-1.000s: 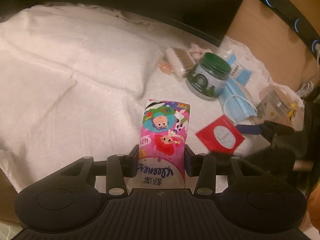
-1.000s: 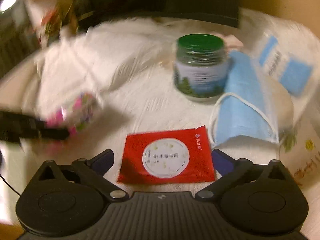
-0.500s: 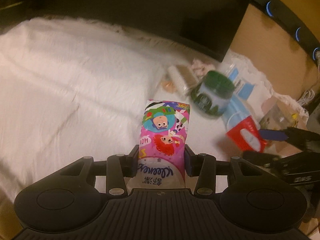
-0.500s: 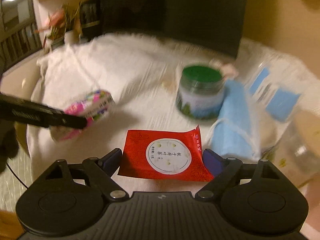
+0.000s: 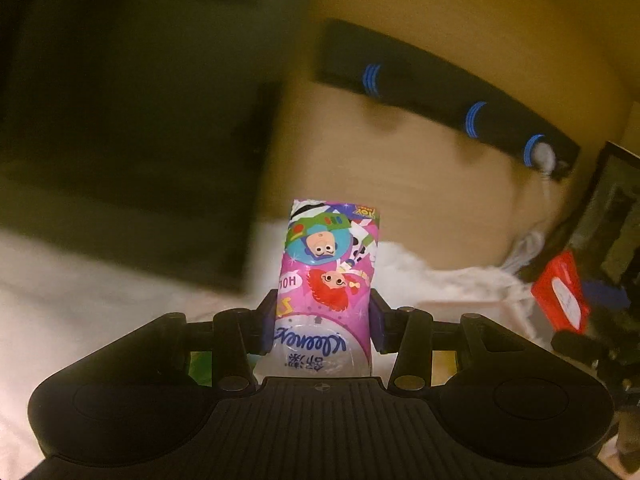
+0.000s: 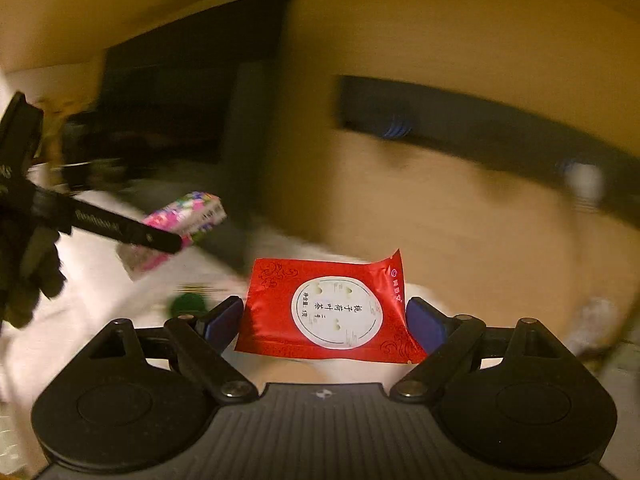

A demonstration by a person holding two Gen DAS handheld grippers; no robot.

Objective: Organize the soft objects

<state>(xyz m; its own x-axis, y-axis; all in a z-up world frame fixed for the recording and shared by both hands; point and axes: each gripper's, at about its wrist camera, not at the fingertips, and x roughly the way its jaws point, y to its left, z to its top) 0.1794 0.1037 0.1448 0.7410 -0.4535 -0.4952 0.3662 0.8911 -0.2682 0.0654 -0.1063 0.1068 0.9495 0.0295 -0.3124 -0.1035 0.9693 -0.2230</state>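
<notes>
A pink cartoon-printed tissue pack [image 5: 328, 264] stands up between the pads of my left gripper [image 5: 322, 312], which is shut on its lower half and holds it above the white cloth [image 5: 80, 300]. In the right wrist view the same tissue pack [image 6: 188, 216] shows at the left, gripped by the left gripper [image 6: 176, 236]. My right gripper [image 6: 324, 320] is shut on a flat red packet [image 6: 328, 308] with a white round label, held in the air by its side edges. The red packet [image 5: 560, 292] also shows at the far right of the left wrist view.
A dark screen [image 5: 120, 120] stands behind the cloth. A black bar with blue rings [image 5: 440, 92] runs along the tan wall. A green jar lid [image 6: 188, 306] peeks out below, on the white cloth [image 6: 100, 280]. Both views are motion-blurred.
Both grippers have risen off the cloth. The right one closed on the red packet and lifted it; the left still carries the tissue pack. The jar and mask dropped out of view.
</notes>
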